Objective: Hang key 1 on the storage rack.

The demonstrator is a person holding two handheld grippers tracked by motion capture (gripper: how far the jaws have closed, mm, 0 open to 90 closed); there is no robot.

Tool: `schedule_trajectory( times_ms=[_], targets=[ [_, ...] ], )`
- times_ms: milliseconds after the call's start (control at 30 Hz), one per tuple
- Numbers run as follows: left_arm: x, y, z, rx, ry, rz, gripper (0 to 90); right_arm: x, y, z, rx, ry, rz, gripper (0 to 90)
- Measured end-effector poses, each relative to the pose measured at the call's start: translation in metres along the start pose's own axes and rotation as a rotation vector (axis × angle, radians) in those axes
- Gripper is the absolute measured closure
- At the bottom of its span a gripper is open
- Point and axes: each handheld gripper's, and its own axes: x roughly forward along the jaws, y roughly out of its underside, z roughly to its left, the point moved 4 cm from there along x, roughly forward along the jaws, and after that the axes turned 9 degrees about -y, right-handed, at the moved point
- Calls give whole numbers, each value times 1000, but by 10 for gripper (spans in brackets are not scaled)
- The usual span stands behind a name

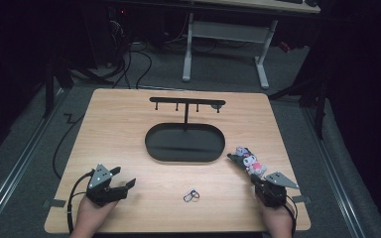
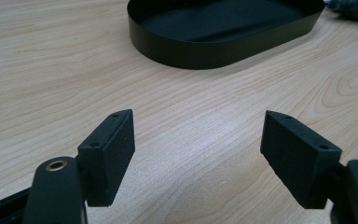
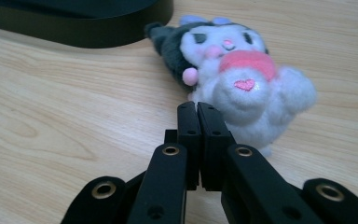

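Right gripper (image 3: 198,106) with jaws pressed together, tips touching the plush toy (image 3: 242,79) but holding nothing. Toy lying on the table's (image 1: 119,129) right side, near the black tray (image 1: 185,143). Left gripper (image 2: 198,140) wide apart.

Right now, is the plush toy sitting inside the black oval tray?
No, the plush toy lies on the bare wood of the table, just outside the right end of the black oval tray.

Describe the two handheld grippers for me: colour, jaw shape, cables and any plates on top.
Both are black. The left gripper and right gripper each carry a grey three-cornered plate on top and trail a black cable back past the hand. The jaws are flat rectangular black pads with small screw holes, mounted on rounded black links with brass-coloured rivets. No sleeves visible.
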Motion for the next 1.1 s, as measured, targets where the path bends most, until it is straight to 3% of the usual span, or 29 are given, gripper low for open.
schedule_trajectory(
  times_ms=[233,500,700,900,933,1100],
  targets=[
    [0,0,-1,0,2,0,267,0,1,0,3,-14,5,874],
    [0,-1,-2,-10,3,-7,264,2,1,9,-17,-61,13,844],
    [0,-2,-4,7,12,-11,259,3,1,21,-27,-87,34,818],
    [-1,-1,-6,32,34,-16,257,8,-3,34,-112,-88,154,791],
    [-1,-2,-7,33,41,-21,253,7,-6,35,-137,-91,201,782],
    [-3,-4,-8,37,52,-33,251,4,-14,39,-167,-90,275,764]
  ],
)
